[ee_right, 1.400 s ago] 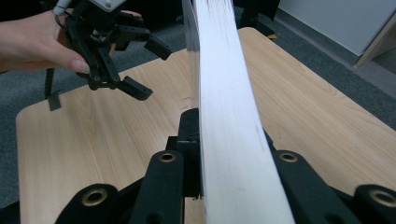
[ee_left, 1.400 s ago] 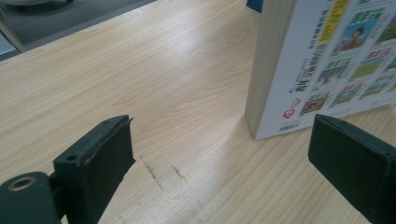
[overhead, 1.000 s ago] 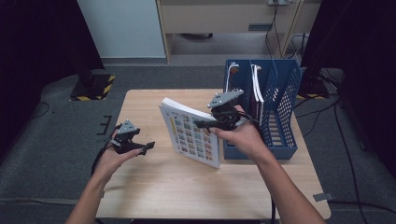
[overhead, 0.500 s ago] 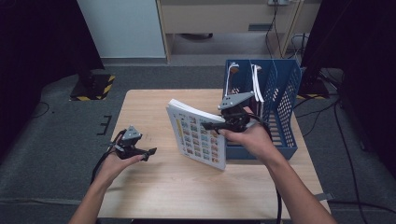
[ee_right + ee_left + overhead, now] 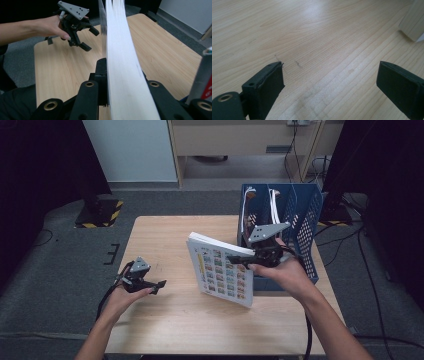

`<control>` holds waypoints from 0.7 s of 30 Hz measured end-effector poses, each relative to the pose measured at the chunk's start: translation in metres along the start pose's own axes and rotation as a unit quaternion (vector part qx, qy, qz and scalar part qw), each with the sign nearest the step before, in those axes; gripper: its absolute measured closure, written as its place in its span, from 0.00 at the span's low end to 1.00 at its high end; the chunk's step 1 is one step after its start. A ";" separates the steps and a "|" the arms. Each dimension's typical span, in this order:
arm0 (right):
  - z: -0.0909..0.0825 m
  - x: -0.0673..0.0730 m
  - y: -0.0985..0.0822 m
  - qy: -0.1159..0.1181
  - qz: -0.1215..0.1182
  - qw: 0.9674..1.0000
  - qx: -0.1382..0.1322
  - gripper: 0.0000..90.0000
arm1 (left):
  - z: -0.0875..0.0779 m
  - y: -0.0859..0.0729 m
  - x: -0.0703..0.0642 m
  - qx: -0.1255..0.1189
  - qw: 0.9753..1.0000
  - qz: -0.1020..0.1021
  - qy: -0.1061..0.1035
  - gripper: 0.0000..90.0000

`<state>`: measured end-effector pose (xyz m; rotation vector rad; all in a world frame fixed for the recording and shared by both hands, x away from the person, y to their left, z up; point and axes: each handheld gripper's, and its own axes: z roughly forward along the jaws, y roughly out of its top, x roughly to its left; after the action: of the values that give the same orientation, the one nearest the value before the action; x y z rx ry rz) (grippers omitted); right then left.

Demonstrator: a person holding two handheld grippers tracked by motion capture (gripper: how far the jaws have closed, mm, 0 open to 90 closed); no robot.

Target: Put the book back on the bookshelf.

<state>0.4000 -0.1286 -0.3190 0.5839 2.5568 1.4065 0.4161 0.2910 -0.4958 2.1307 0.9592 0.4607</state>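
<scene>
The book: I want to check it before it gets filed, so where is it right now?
In the high view the book is clamped in the right gripper, held on edge over the table's middle, just left of the blue basket.

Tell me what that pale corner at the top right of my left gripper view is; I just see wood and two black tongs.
Observer: Likely a book, held on edge with its picture-grid cover showing; the right tongs are clamped on its top edge.
Operator: Where might it go?
Observer: Probably into the blue basket just behind it, at the right of the table.
Operator: And my tongs?
Observer: The left tongs are open, holding nothing, off to the book's left.
</scene>
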 end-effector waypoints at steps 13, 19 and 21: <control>-0.032 -0.013 -0.016 0.016 -0.003 1.000 -0.007 0.82 | 0.000 -0.002 0.002 0.004 1.000 -0.007 0.007 0.08; -0.044 -0.017 -0.026 0.021 -0.006 1.000 -0.006 0.82 | 0.001 -0.003 0.001 0.006 1.000 -0.003 0.011 0.08; -0.049 -0.019 -0.030 0.018 -0.003 1.000 -0.006 0.82 | 0.001 -0.003 0.001 0.004 1.000 -0.004 0.012 0.08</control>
<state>0.3933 -0.1890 -0.3183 0.5536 2.5745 1.4412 0.4162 0.2926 -0.4985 2.1323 0.9860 0.4802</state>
